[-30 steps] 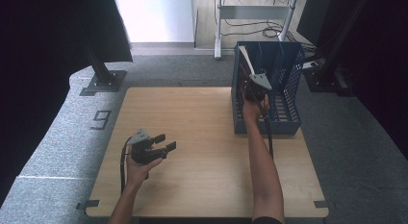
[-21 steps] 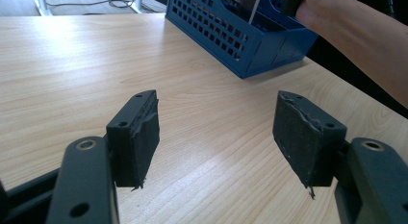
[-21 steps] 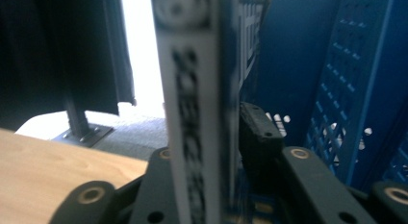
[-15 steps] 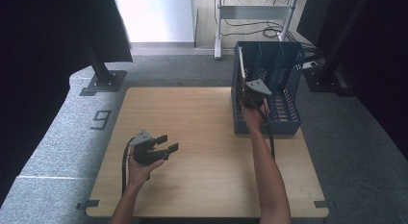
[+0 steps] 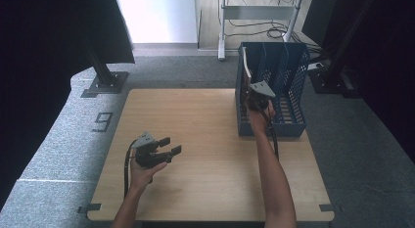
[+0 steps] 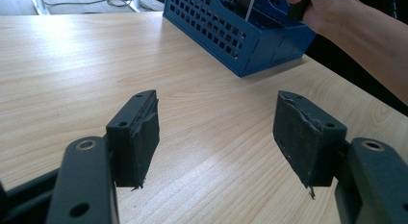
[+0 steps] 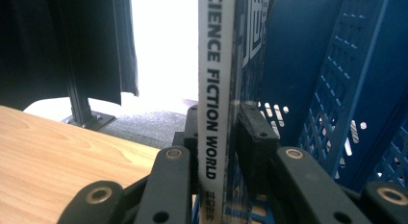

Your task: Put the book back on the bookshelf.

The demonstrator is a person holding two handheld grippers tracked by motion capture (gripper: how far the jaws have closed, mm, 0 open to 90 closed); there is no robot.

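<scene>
1. Against a second ago, the right claw (image 5: 255, 93) has come down from high over the blue file rack (image 5: 288, 86) to its near left corner, and the magazine has sunk with it into the rack's leftmost slot. The left claw (image 5: 166, 146) has hardly moved.
2. The wooden table (image 5: 205, 130) is pale and bare apart from the rack, which stands at its far right edge. Around it lie grey carpet with a "9" marked on it (image 5: 103, 121), black curtains to either side, and a metal stand (image 5: 254, 12) with loose cables beyond.
3. The rack is a perforated blue plastic thing with upright dividers, its open side facing up.
4. The magazine (image 7: 216, 89) stands upright, thin, with a white spine reading "SCIENCE FICTION WORLD" in dark letters; in the high view its pale top edge (image 5: 246, 66) shows above the rack's left wall.
5. The right claw is clamped on the magazine's spine low down, one pad on each side.
6. The left claw hovers low over the table's near left part, its pads (image 6: 139, 132) well apart with nothing between them.
</scene>
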